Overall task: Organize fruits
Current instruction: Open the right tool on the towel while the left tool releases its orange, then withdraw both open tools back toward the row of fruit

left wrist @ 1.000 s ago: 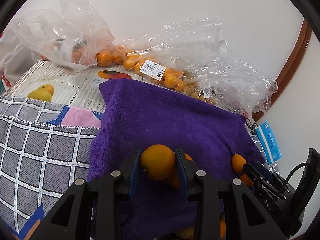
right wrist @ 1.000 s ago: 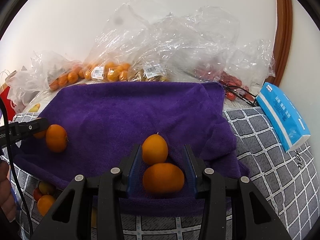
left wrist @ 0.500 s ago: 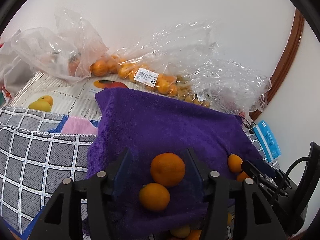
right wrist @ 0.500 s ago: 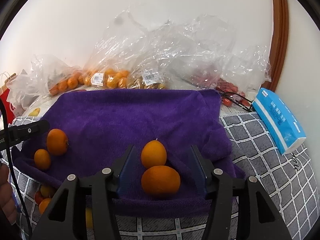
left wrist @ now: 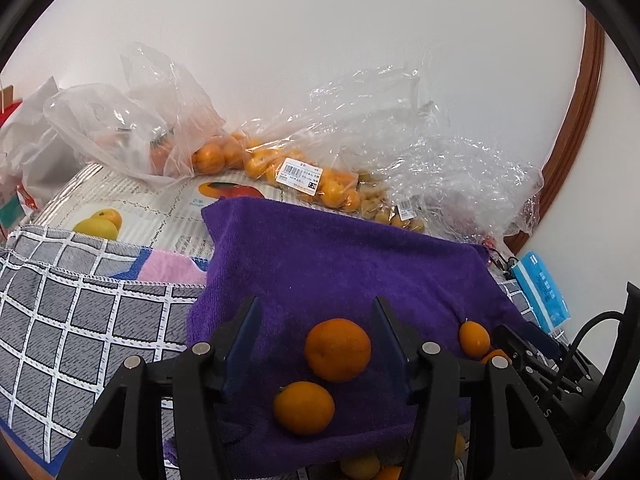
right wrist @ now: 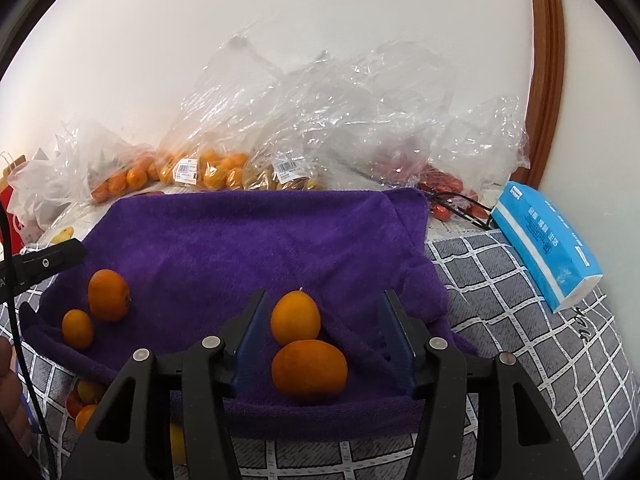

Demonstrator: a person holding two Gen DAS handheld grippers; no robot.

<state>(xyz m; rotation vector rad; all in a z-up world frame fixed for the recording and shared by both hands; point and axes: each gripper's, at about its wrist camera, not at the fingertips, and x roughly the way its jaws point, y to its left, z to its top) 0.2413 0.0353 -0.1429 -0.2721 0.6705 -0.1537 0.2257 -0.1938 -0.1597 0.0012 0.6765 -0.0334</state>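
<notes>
A purple towel (left wrist: 340, 264) lies over the checked cloth. My left gripper (left wrist: 316, 312) stands open over the towel's near edge. Two oranges lie between its fingers without touching the pads: a larger one (left wrist: 338, 350) and a smaller one (left wrist: 304, 408) nearer the camera. My right gripper (right wrist: 325, 304) is open too, with a small orange (right wrist: 296, 319) and a bigger orange (right wrist: 309, 372) lying touching each other between its fingers. In the right wrist view the left pair of oranges (right wrist: 108, 295) sits at the towel's left end, below the left gripper's fingertip (right wrist: 48, 260).
Clear plastic bags of small oranges (left wrist: 304, 178) and red fruit (right wrist: 444, 184) line the wall behind the towel. A blue tissue pack (right wrist: 544, 248) lies on the checked cloth (right wrist: 520, 340) at the right. More fruit (right wrist: 86, 400) sits under the towel's front edge. A hand (right wrist: 10, 392) shows at far left.
Both grippers have opened and let go of their oranges. The left one's orange now rests on the towel beside a second orange; the right one's stays against the bigger orange.
</notes>
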